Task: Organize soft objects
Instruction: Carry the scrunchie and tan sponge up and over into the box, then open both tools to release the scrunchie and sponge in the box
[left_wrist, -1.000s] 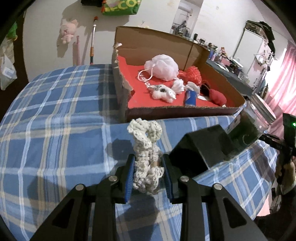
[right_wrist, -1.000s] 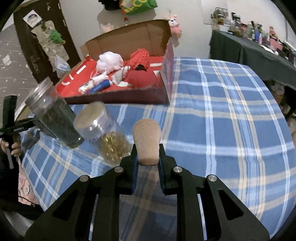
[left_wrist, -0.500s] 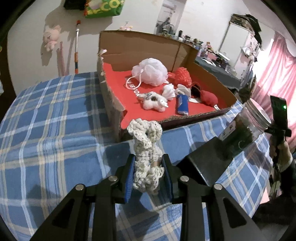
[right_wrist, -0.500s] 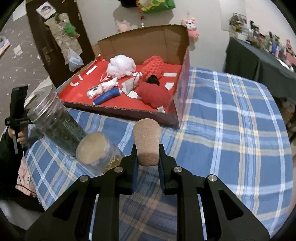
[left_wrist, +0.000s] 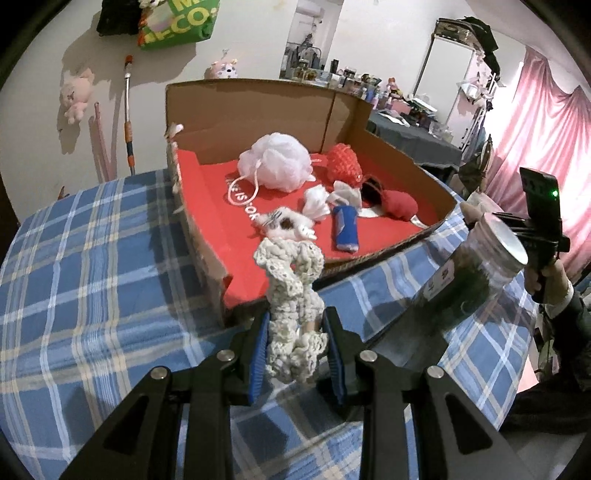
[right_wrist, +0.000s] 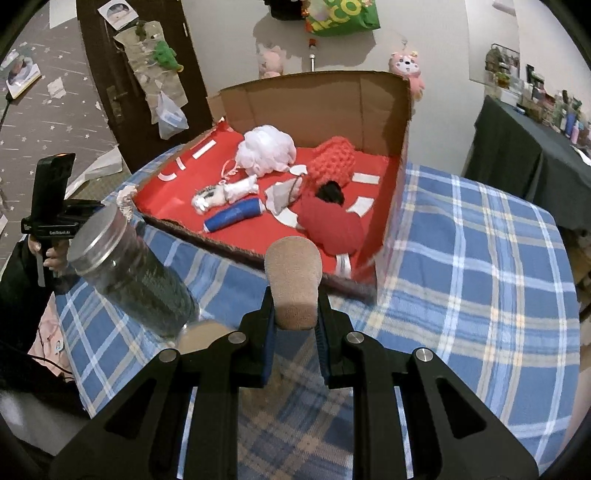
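Most of the sorting looks done to me: the box (left_wrist: 258, 110) already holds a white pouf (left_wrist: 275, 162), a red knit piece (left_wrist: 345, 166), a red cloth (left_wrist: 400, 205), a blue roll (left_wrist: 345, 230) and a small white toy (left_wrist: 286, 225) on its red lining. What I judge is left are the two soft things I'm carrying. My left gripper (left_wrist: 297, 354) has its fingers clenched on a cream crochet piece (left_wrist: 291, 295), held above the plaid bench (left_wrist: 92, 258) just short of the box's near corner. My right gripper (right_wrist: 293, 332) is clamped on a tan sponge (right_wrist: 293, 280), in front of the box's low front wall. Neither is inside yet.

The crochet piece is loopy, ruffled yarn, standing up limply and bunched between the pads. The sponge is a rounded, finely pored block, slightly pinched at the grip. A jar (right_wrist: 133, 280) of dark contents stands near the left side; I take it to be hard and not for the box.
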